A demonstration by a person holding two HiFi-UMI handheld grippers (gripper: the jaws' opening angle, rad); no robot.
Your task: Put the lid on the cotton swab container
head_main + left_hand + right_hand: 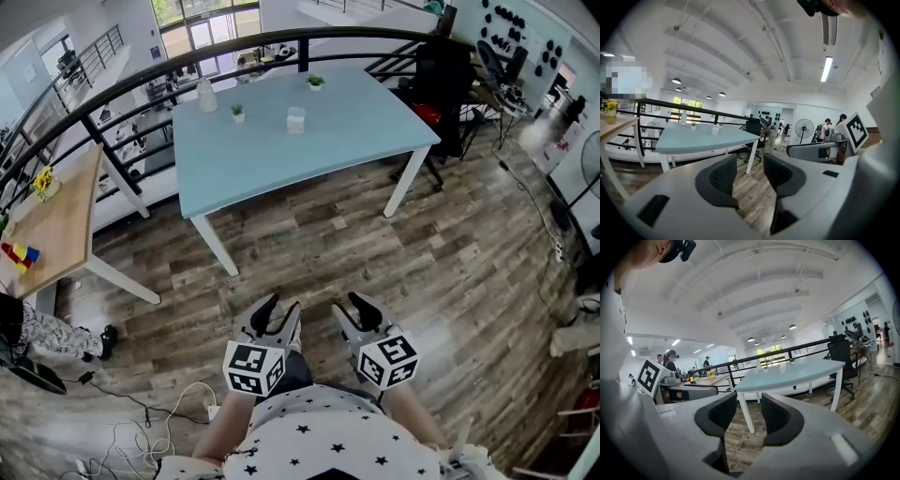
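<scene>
Left gripper and right gripper side by side, held low, fingers apart, both empty

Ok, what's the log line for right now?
left gripper: open, empty | right gripper: open, empty | small white container: on light blue table, untouched

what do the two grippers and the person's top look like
The left gripper and right gripper are light grey with black textured pads, each carrying a cube of black-and-white square markers. The person wears a white top with dark stars.
</scene>
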